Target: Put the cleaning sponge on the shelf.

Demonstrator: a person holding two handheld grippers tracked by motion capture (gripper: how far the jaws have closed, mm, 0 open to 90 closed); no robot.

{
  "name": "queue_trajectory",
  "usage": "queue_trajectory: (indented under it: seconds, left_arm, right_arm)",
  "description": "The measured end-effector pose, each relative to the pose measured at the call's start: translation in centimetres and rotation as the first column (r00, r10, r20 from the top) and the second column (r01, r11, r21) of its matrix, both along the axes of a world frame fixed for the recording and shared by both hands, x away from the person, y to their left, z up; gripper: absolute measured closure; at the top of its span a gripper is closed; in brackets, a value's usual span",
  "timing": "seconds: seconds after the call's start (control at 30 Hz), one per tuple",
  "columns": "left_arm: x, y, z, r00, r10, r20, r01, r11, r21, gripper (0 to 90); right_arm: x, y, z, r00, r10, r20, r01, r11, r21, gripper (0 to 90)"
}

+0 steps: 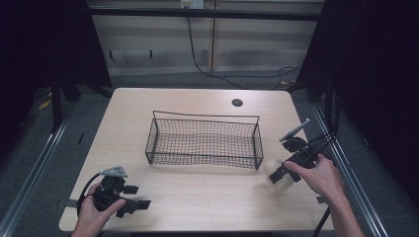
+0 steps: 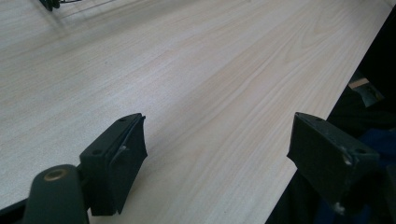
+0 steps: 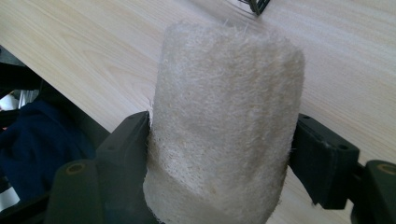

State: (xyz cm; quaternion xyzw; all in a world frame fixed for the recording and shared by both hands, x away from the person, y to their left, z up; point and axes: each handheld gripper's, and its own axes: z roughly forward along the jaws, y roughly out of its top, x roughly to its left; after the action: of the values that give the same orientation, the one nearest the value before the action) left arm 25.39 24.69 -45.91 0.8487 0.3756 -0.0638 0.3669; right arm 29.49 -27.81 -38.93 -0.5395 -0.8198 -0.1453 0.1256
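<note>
Left hand [image 1: 91, 213]: lower left of the high view, wrapped around the body of its tool at the near table edge.
Left gripper [image 1: 140, 203]: lower left of the high view, lying low over the tabletop, jaws pointing toward the right of the frame; grey three-cornered plate on top.
Left jaws: spread wide in the left gripper view, one at lower left and one at lower right of that frame, only bare wood grain between them, nothing pinched.
Table [image 1: 197, 192]: pale wood, rounded corners, spanning the middle of the high view; small dark round hole [image 1: 237, 102] in the upper right part of the top.
Wire basket [image 1: 205, 157]: black mesh, long and shallow, centre of the high view; a corner of it at the upper left edge of the left gripper view.
Loofah roll [image 1: 274, 175]: pale, fibrous, cylinder-shaped; right of centre in the high view, just beside the basket's right near corner; whether resting on the table or lifted, cannot tell.
Right gripper [image 1: 276, 176]: right side of the high view, pointing toward lower left of the frame, cable trailing off to the right.
Right jaws: pressed against both sides of the loofah roll [image 3: 224, 126] in the right gripper view, roll standing up between them in mid frame.
Right hand [image 1: 321, 175]: lower right of the high view, clasping the tool from behind.
</note>
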Motion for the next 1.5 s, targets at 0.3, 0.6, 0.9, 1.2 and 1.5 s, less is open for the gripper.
queue_trajectory:
  seconds: [0.3,0.6,0.9,1.2,1.5]
  left_arm:
    - [0.0,0.0,0.0,1.0,0.0,0.002,0.0,1.0,-0.003,18.7]
    - [0.0,0.0,0.0,1.0,0.001,0.003,-0.001,1.0,-0.003,18.6]
    - [0.0,0.0,0.0,1.0,-0.004,0.001,0.004,1.0,0.001,18.6]
    - [0.0,0.0,0.0,1.0,0.0,0.001,0.0,1.0,-0.002,18.6]
    - [0.0,0.0,0.0,1.0,-0.004,0.001,0.004,1.0,-0.001,18.7]
  right_arm:
    - [0.5,0.1,1.1,0.9998,0.019,-0.007,-0.019,0.9998,0.009,25.8]
    - [1.0,0.6,2.0,0.9994,0.035,0.001,-0.035,0.9993,0.009,25.8]
    - [1.6,1.0,3.4,0.9987,0.047,0.019,-0.048,0.9988,0.009,25.8]
    - [2.9,2.7,4.7,0.9955,0.087,0.039,-0.087,0.9962,0.002,25.8]
    - [4.3,3.9,6.1,0.9928,0.109,0.049,-0.11,0.994,0.007,25.8]
